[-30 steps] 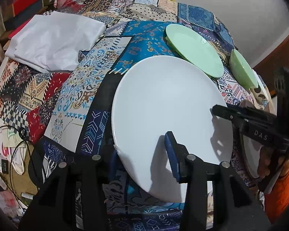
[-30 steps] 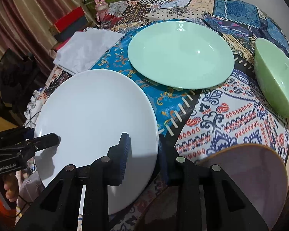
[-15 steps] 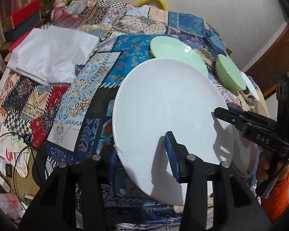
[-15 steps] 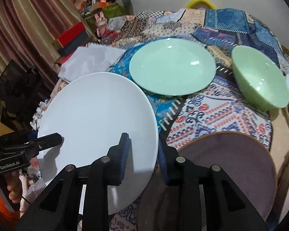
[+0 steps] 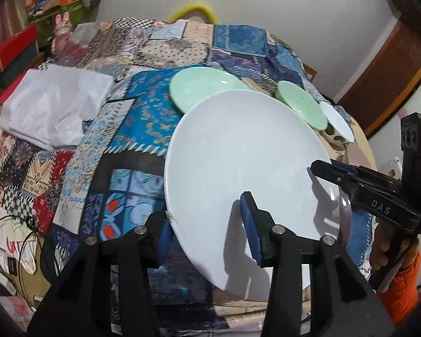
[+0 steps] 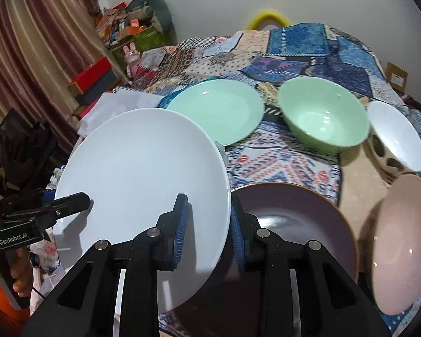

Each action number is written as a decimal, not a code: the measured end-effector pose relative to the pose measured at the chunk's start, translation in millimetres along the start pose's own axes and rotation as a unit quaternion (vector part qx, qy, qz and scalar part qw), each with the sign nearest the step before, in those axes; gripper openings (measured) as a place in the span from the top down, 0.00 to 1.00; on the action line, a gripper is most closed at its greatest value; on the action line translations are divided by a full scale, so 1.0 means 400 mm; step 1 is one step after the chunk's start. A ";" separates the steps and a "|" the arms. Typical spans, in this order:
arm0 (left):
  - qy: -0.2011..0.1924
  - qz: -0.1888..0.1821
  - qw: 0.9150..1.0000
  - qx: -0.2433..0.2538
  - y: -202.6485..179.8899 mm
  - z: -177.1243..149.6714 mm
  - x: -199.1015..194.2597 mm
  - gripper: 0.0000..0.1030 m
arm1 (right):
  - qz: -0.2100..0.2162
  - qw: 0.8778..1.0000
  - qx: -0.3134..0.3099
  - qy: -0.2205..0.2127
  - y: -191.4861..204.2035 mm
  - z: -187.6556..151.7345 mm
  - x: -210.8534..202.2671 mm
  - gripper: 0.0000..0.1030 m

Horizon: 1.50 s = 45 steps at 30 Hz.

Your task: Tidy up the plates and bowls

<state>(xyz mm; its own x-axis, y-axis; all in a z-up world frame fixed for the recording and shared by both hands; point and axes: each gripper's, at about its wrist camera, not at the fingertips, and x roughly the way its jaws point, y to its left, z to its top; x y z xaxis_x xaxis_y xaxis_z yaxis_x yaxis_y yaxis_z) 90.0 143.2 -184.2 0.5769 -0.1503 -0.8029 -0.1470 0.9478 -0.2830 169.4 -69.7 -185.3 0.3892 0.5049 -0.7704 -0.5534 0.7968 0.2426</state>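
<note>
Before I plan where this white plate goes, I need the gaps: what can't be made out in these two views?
- Purple plate: near rim hidden by the right gripper; left wrist view shows almost none.
- Pink bowl: blurred, cut by the frame edge.
- Tablecloth under the white plate: covered.

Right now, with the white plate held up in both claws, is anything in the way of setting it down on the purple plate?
Nothing visible is. The white plate hangs in the left claw and right claw, beside the purple plate, whose top looks bare. The pink bowl sits past its far side.
</note>
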 end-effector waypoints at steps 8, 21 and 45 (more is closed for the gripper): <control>0.004 -0.013 1.000 0.026 -0.081 0.002 0.015 0.57 | -0.015 1.000 0.021 -0.012 -0.059 -0.029 -0.050 0.74; 0.025 -0.041 0.997 0.054 -0.190 -0.009 0.061 0.57 | -0.038 0.997 0.061 -0.023 -0.151 -0.086 -0.112 0.74; 0.087 -0.040 0.993 0.068 -0.230 -0.031 0.202 0.57 | -0.051 0.993 0.108 0.001 -0.218 -0.176 -0.094 0.74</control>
<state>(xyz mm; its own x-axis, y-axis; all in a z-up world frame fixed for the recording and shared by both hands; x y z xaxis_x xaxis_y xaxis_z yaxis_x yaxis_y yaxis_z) 140.1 40.4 -229.3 0.4338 -0.2617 -0.8622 0.0098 0.9582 -0.2859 151.1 -181.6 -218.9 0.4328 0.4175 -0.7990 -0.3402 0.8964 0.2841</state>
